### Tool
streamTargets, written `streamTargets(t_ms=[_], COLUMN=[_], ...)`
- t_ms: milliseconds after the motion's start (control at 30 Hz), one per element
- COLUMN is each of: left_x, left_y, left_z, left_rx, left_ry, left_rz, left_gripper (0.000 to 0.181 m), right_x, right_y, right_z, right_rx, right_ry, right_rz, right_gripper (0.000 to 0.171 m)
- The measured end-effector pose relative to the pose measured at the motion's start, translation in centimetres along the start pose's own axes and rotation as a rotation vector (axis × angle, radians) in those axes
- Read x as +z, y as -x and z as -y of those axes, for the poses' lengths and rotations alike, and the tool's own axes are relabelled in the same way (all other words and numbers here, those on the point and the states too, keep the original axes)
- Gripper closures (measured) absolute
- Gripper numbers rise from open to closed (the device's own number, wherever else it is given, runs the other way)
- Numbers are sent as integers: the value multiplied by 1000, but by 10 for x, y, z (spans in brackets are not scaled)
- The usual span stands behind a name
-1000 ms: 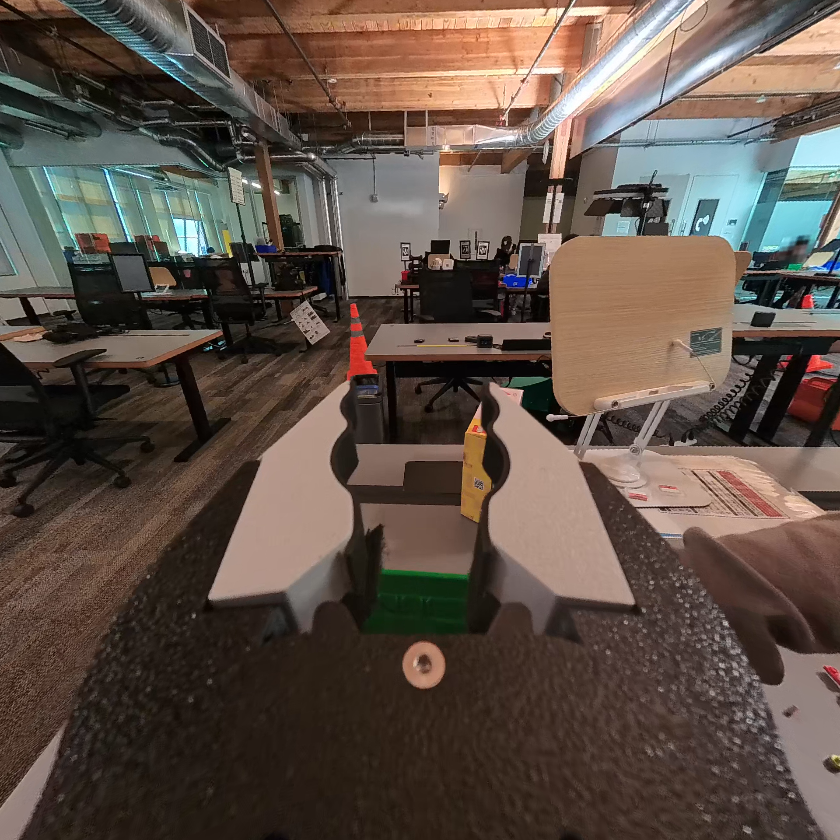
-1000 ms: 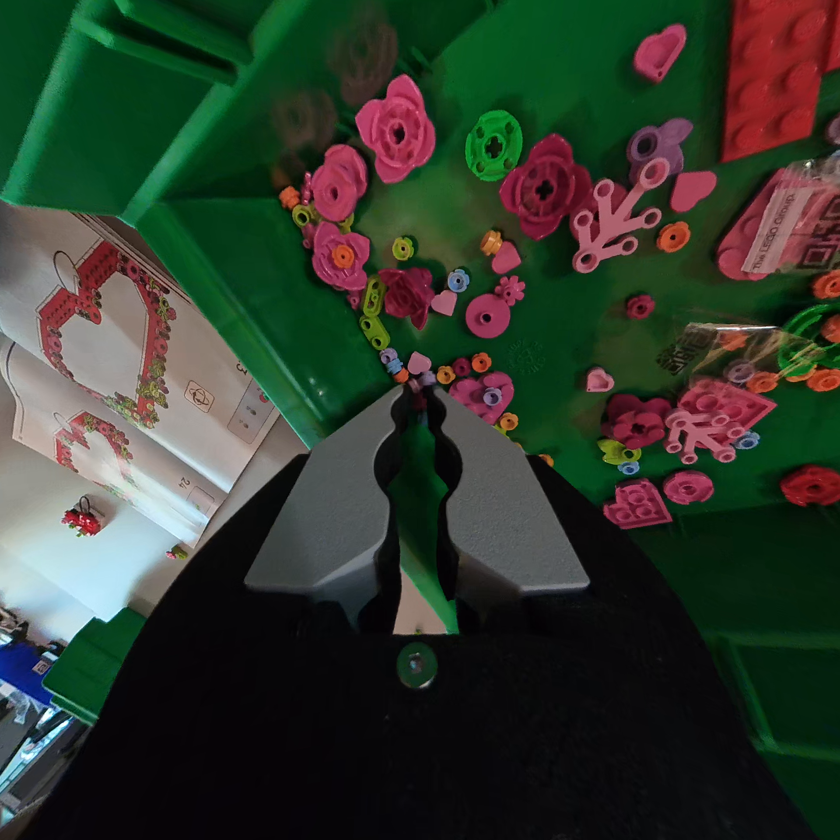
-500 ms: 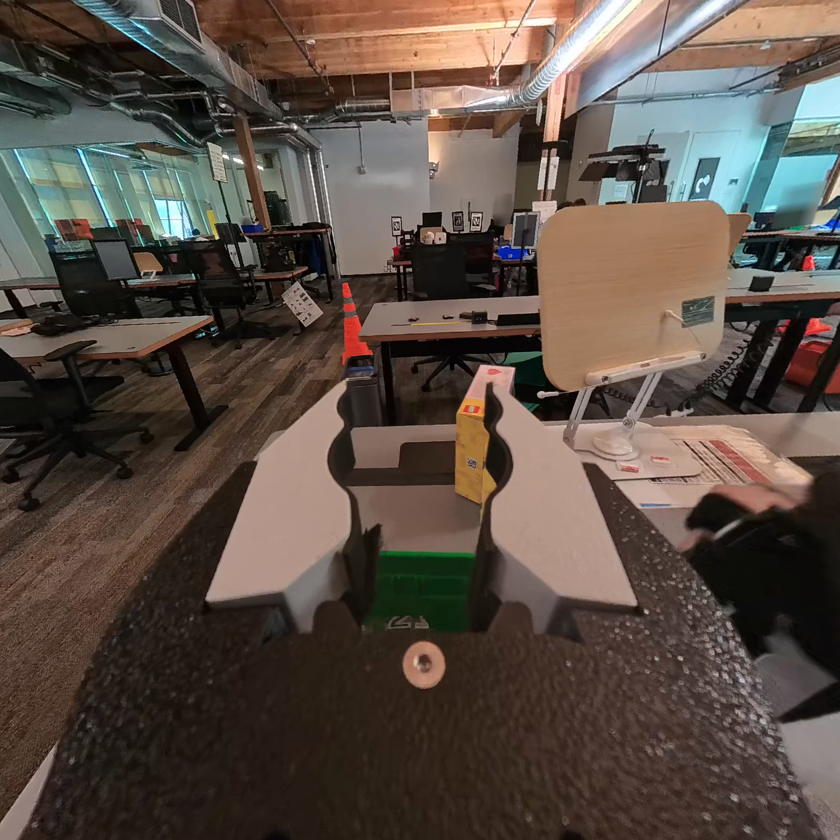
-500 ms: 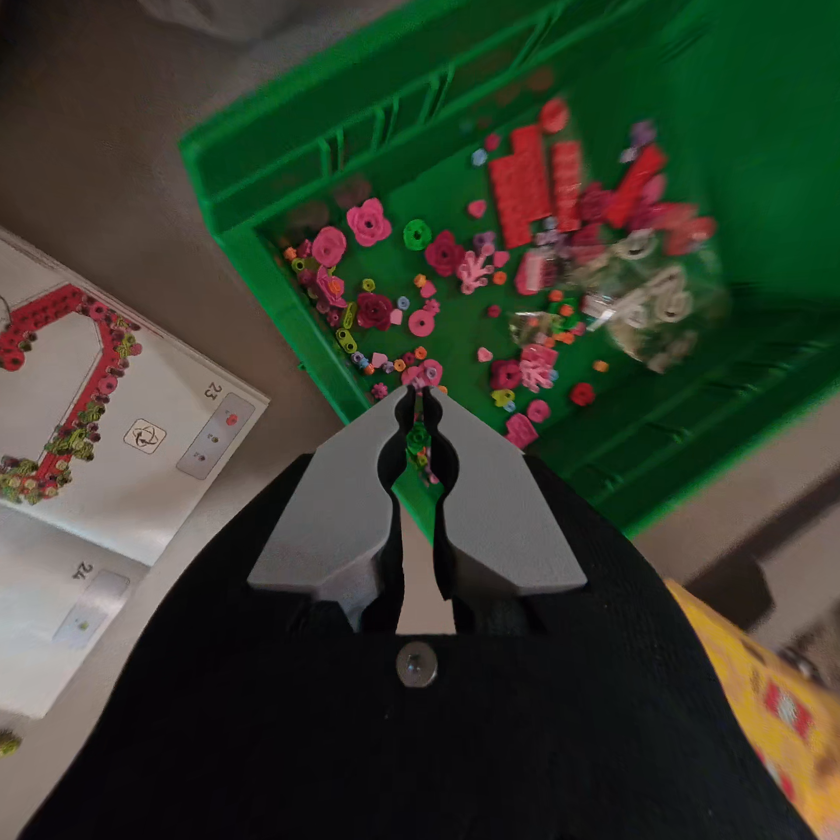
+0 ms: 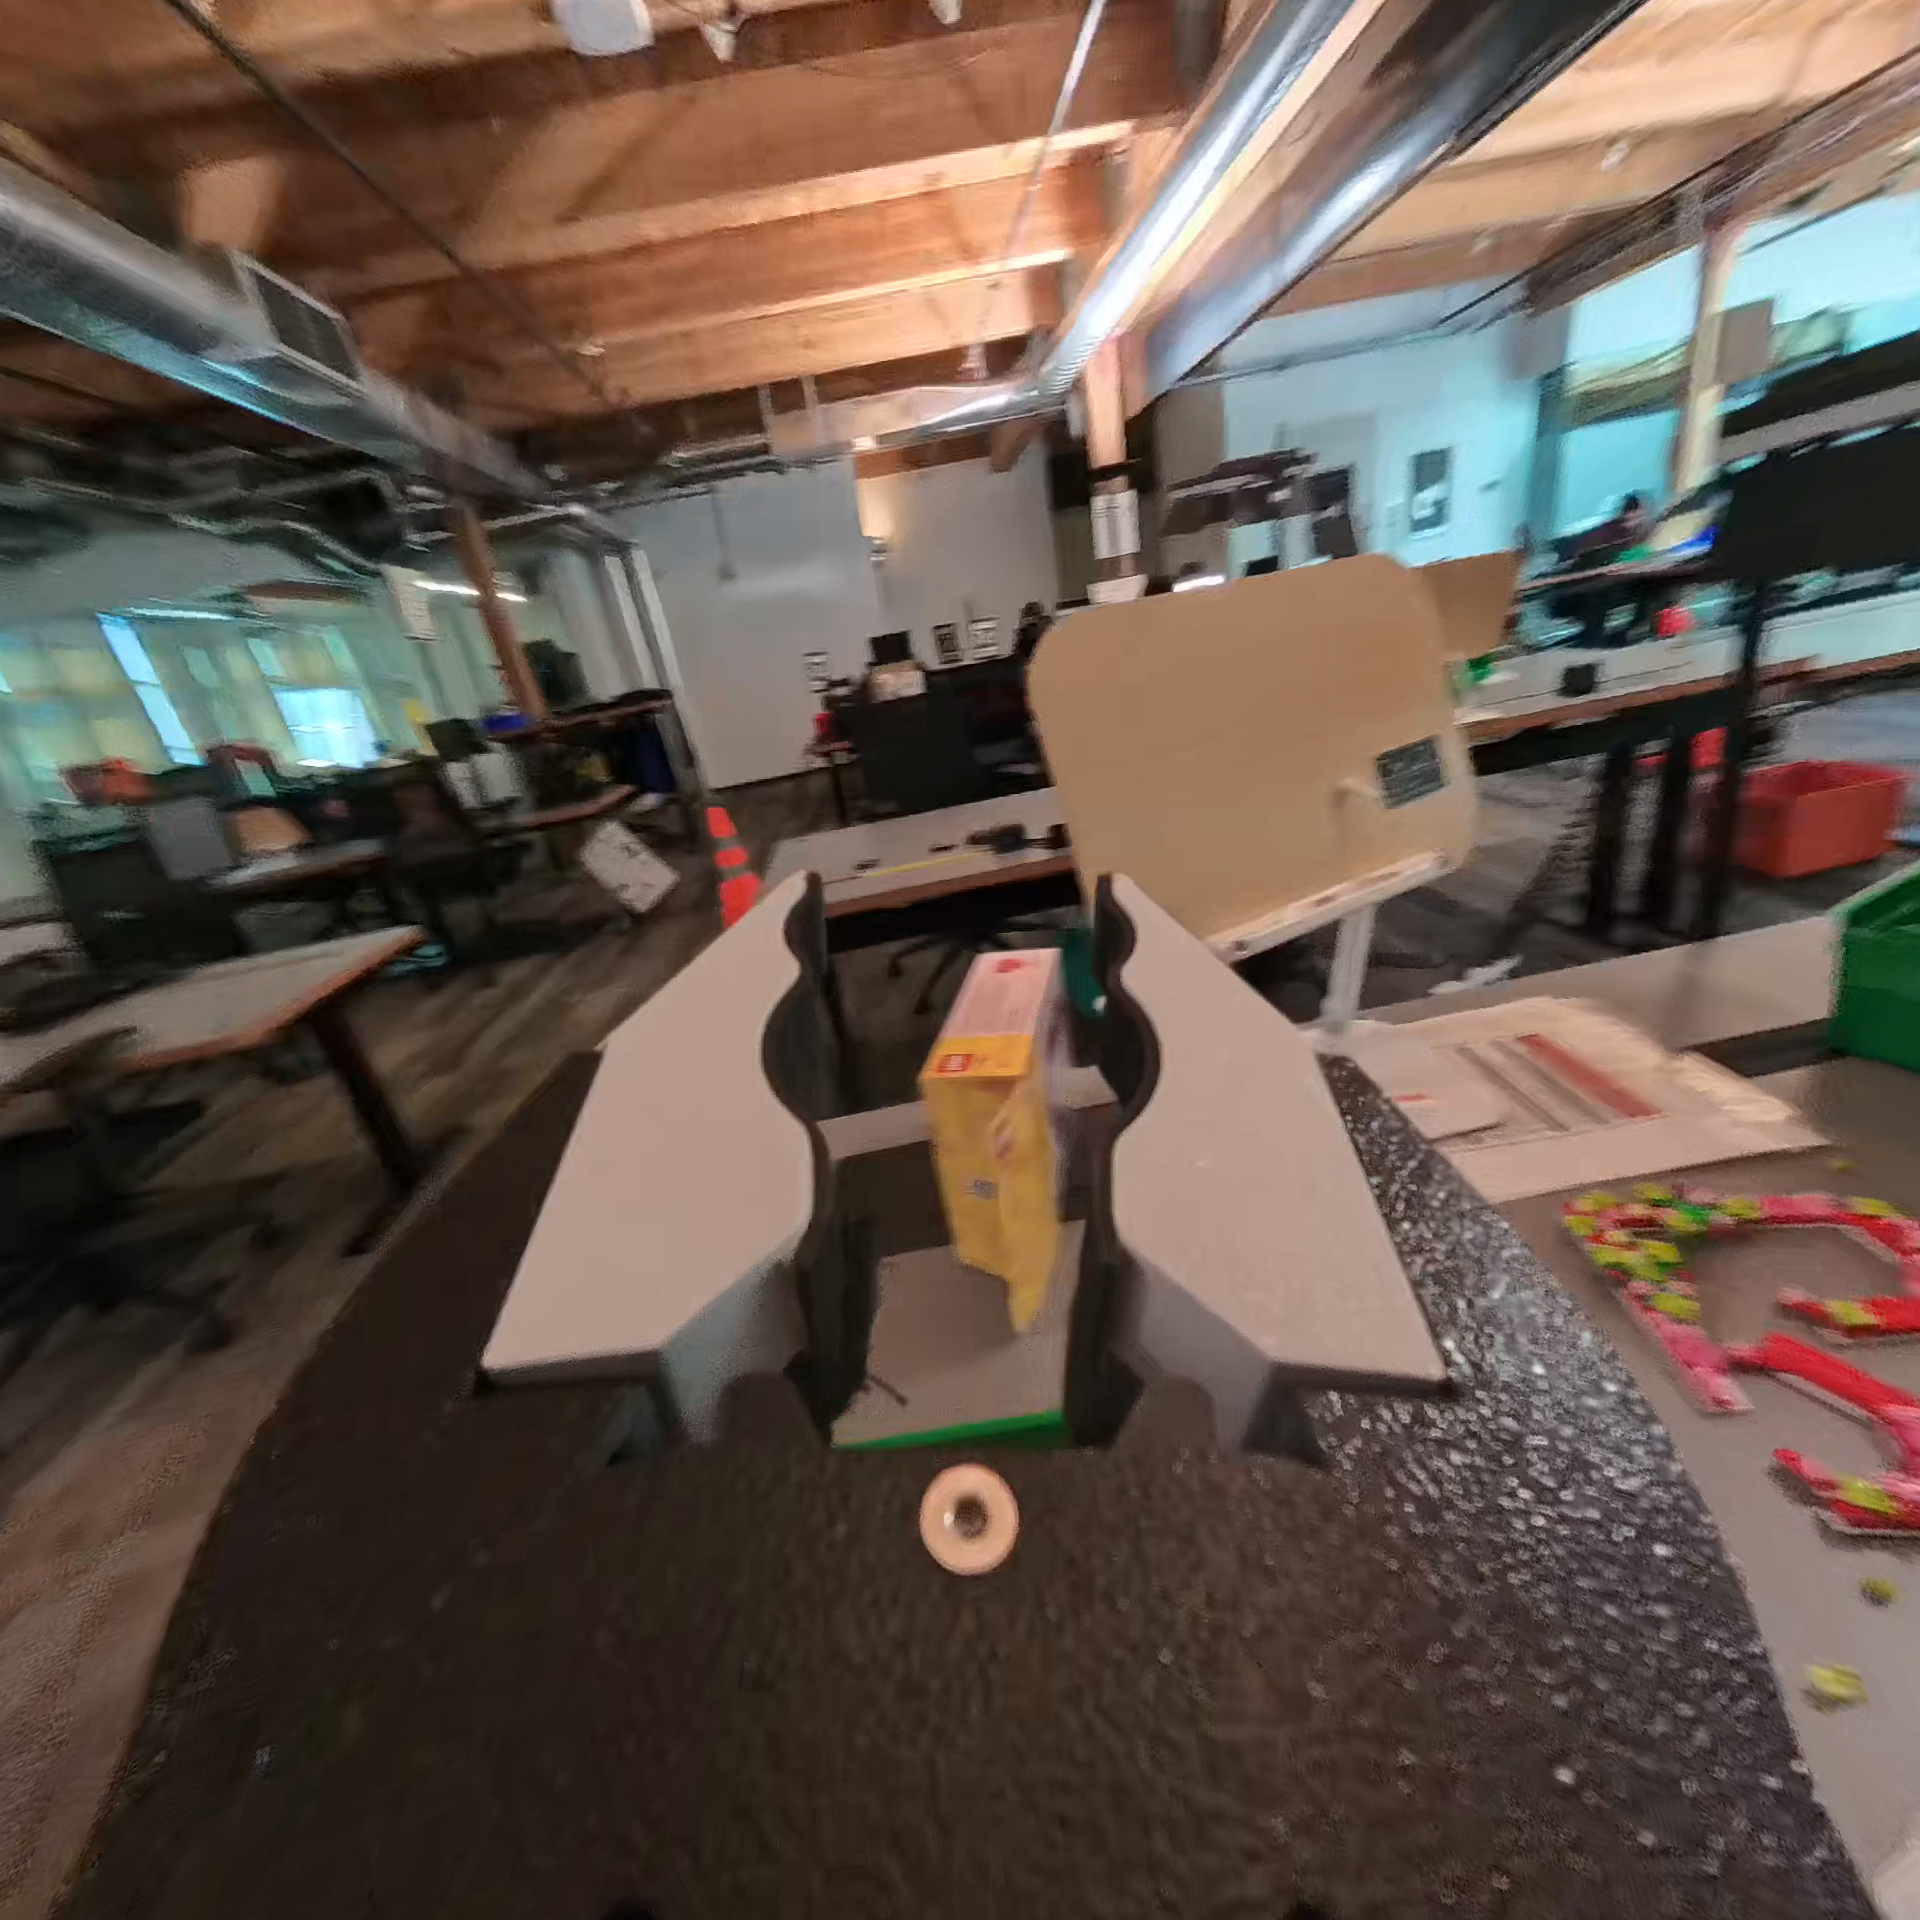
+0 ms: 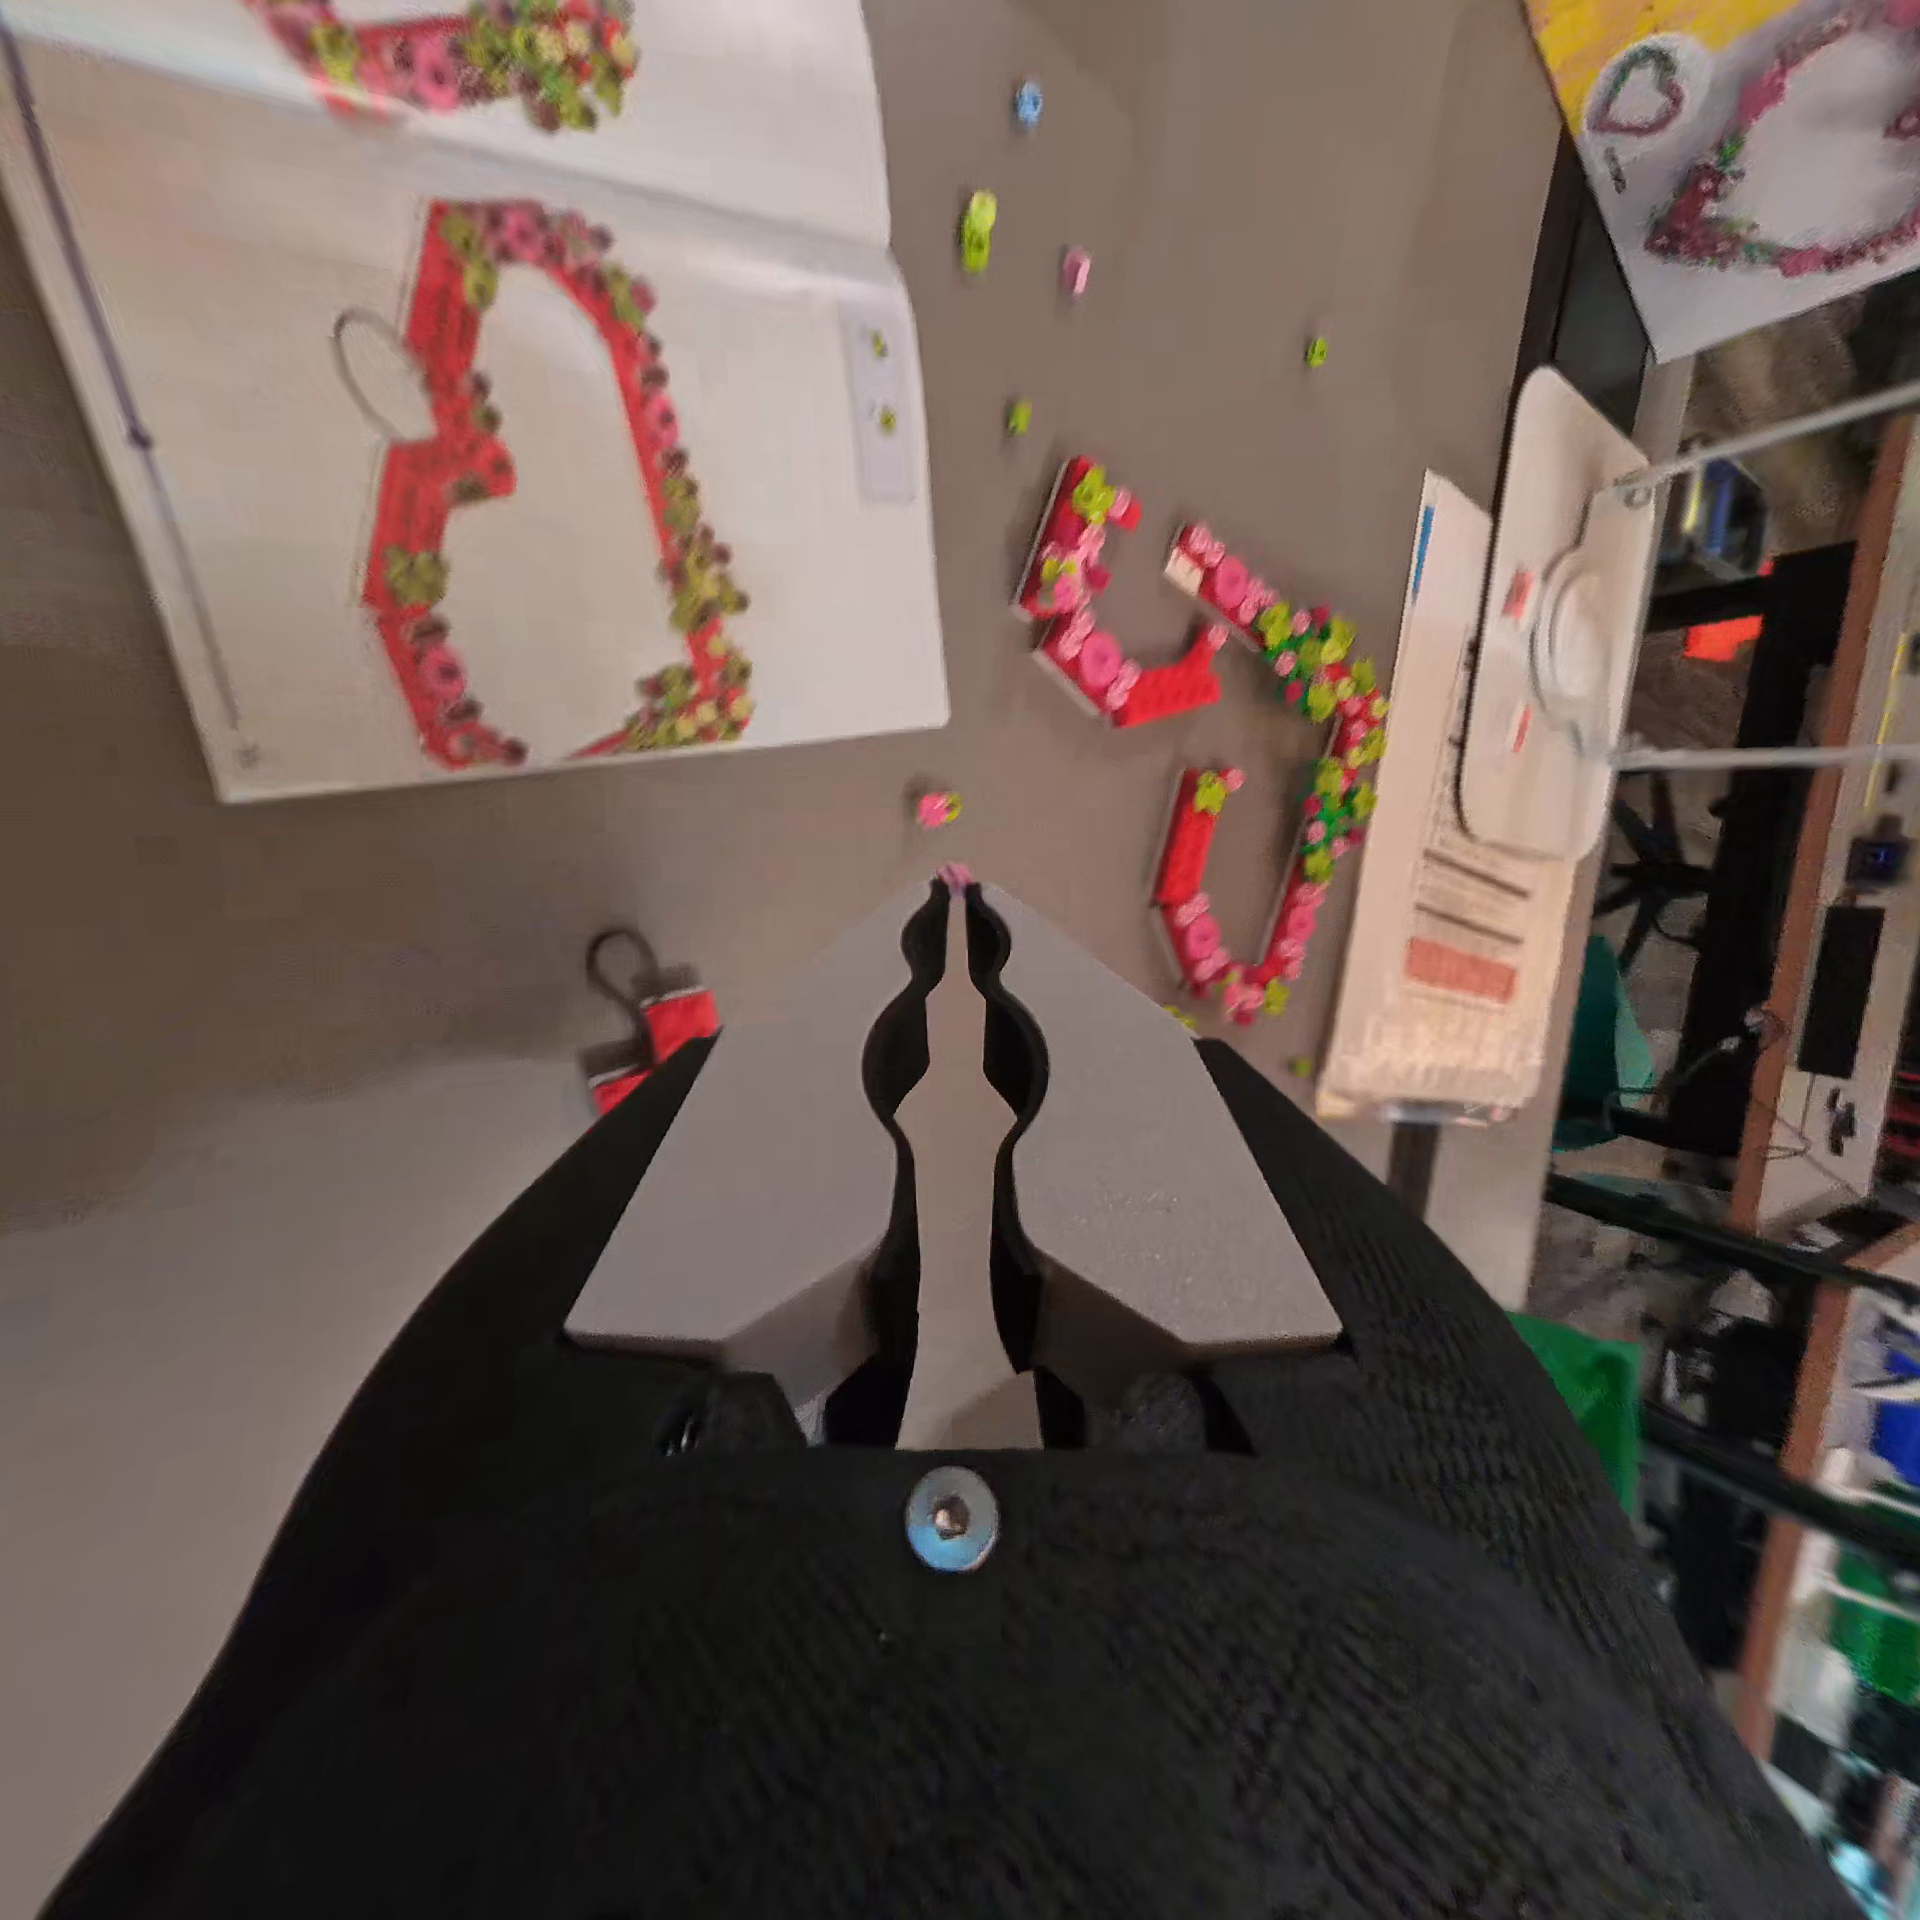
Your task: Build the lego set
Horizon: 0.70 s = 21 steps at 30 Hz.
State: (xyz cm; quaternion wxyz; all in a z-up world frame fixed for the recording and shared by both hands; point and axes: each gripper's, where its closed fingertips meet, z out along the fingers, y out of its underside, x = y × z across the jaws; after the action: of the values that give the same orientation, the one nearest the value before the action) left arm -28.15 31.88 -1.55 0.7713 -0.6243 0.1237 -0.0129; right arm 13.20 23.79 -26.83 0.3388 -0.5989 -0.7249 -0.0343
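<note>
The right tongs (image 6: 954, 891) were found to have been carried out of the green bin, over which they had been working a second before, and brought above the grey tabletop (image 6: 312, 987). They were pressed nearly together, and a small pink piece (image 6: 955, 876) was seen pinched at their very tips; its exact shape could not be made out through the blur. It was judged that a pick from the bin had been completed and that the piece was being transported toward the build. The heart frame (image 6: 1226, 727), red and partly dressed with pink and green flowers, was observed lying flat on the tabletop ahead and to the right of the tips, well apart from them. The open manual (image 6: 582, 468) lay to the left, and loose small pieces, among them a pink one (image 6: 937, 808) just beyond the tips, were scattered between. The left tongs (image 5: 961, 997) were noted to be spread and empty, held above the tabletop; their view had swung since the earlier pictures, so that the frame (image 5: 1766, 1309) and a corner of the bin (image 5: 1881, 977) now appeared at the right, with the yellow box (image 5: 997, 1132) standing beyond the jaws. It was judged that placement on the frame remained to be done, and that the grip on so small a piece was liable to slip.
</note>
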Motion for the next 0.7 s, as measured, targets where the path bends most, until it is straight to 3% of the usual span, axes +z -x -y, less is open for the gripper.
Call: streamTargets(t_ms=[33, 167, 267, 500, 600, 700], left_x=[6, 13, 3, -56, -71, -74], left_y=[-8, -47, -115, -327, -384, -413], left_z=[-4, -19, -29, -78, -92, -91], left_rx=[-37, -53, -82, -257, -378, -479], left_ry=[15, 113, 177, 344, 372, 331], left_rz=[-45, -157, -358, -924, -1023, -1056], left_gripper=[128, 120, 120, 130, 133, 137], right_x=[-1, 8, 13, -39, -57, -68], right_y=[8, 25, 23, -15, -10, -5], right_z=[-10, -39, -50, 30, 56, 65], right_rx=[22, 2, -76, -334, -470, -528], right_ry=[-24, -32, -46, -412, -489, -526], right_rz=[-25, -83, -110, -479, -573, -622], right_gripper=[170, 170, 170, 171, 171, 171])
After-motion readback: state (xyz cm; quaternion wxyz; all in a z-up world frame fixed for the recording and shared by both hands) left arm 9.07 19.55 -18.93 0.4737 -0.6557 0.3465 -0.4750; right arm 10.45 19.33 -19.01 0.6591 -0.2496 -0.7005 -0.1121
